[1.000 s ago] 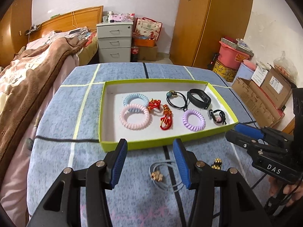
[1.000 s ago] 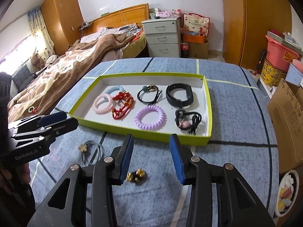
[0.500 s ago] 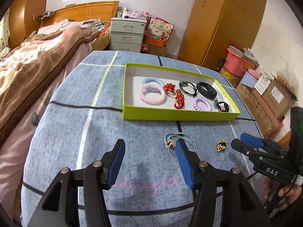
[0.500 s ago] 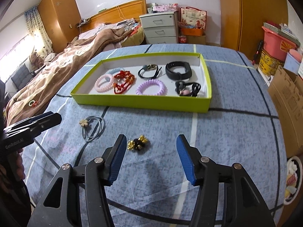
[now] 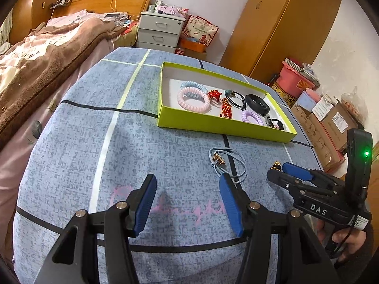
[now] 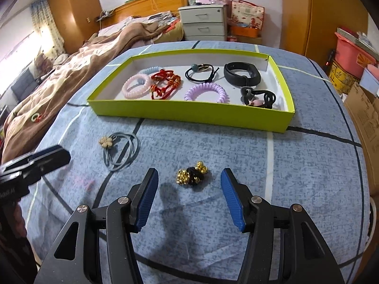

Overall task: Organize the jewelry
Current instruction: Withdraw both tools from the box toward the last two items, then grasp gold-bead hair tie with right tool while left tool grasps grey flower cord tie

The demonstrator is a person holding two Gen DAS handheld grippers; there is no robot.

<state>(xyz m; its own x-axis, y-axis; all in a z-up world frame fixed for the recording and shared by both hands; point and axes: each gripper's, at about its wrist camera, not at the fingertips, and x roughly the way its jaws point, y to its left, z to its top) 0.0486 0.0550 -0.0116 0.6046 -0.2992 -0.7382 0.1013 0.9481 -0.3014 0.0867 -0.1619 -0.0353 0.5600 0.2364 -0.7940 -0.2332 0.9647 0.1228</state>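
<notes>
A lime-green tray [image 6: 189, 114] [image 5: 213, 125] on the blue cloth holds several hair ties and bracelets: pink, blue and purple coils, red knots, black bands. Two pieces lie loose in front of it. A grey-blue hair tie with a flower charm [image 6: 120, 149] [image 5: 227, 163] lies just ahead of my left gripper's right finger. A black tie with gold beads [image 6: 191, 176] [image 5: 276, 166] sits on the cloth just ahead of my right gripper [image 6: 189, 182], whose jaws stand wide apart and empty. My left gripper [image 5: 188, 187] is open too, over bare cloth.
A bed with a brown blanket [image 5: 47, 54] flanks the table's left side. A grey drawer unit [image 6: 203, 22] and a wooden wardrobe [image 5: 279, 23] stand behind. Cardboard boxes [image 5: 331, 123] and a pink bin [image 5: 297, 79] sit at the right. A hand [image 5: 343, 239] holds the other gripper.
Both grippers pulled back from the tray toward the near edge and sank lower. The right jaws spread wider; the beaded tie now lies ahead of them.
</notes>
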